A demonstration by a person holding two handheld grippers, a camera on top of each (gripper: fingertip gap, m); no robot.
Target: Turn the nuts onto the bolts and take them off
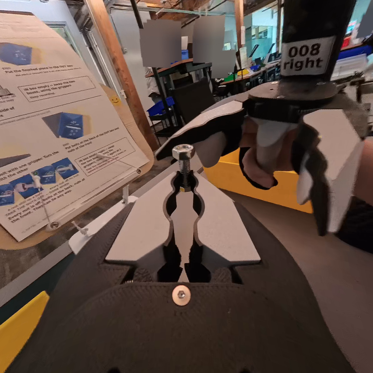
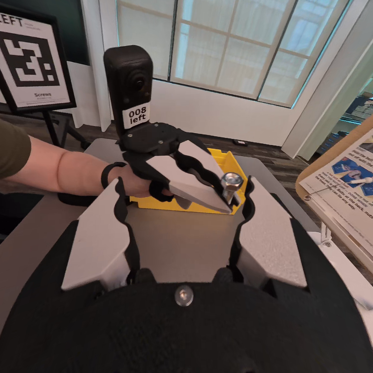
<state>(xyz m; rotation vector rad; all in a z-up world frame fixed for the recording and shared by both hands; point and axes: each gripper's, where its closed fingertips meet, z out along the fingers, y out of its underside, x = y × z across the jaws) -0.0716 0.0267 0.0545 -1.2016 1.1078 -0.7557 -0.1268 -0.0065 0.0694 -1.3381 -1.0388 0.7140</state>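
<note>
My left gripper (image 1: 184,181) is clamped on the bolt (image 1: 184,171), pinching it low on the shank right at the fingertips, with the threaded part standing upright out of the tips and the nut (image 1: 183,151) sitting at the very top of the thread; I can see a small yellowish bit at the bolt's lower end inside the notch between the fingers. From my right wrist view the same bolt (image 2: 230,190) shows at the tip of the left gripper (image 2: 232,203), its nut (image 2: 231,180) uppermost, held out above the grey table (image 2: 181,232) and in front of the yellow bin (image 2: 232,161). My right gripper (image 2: 184,203) is spread wide with nothing between its 2 fingers; the bolt sits just ahead of its right fingertip (image 2: 250,187), apart from it as far as I can tell. In the left wrist view the right gripper (image 1: 242,153) comes in from the right, one finger reaching over just beside the nut, and I cannot tell whether it touches. A hand (image 1: 256,165) in a black fingerless glove grips its handle. An instruction sheet (image 1: 60,131) on a cardboard backing stands to the left
</note>
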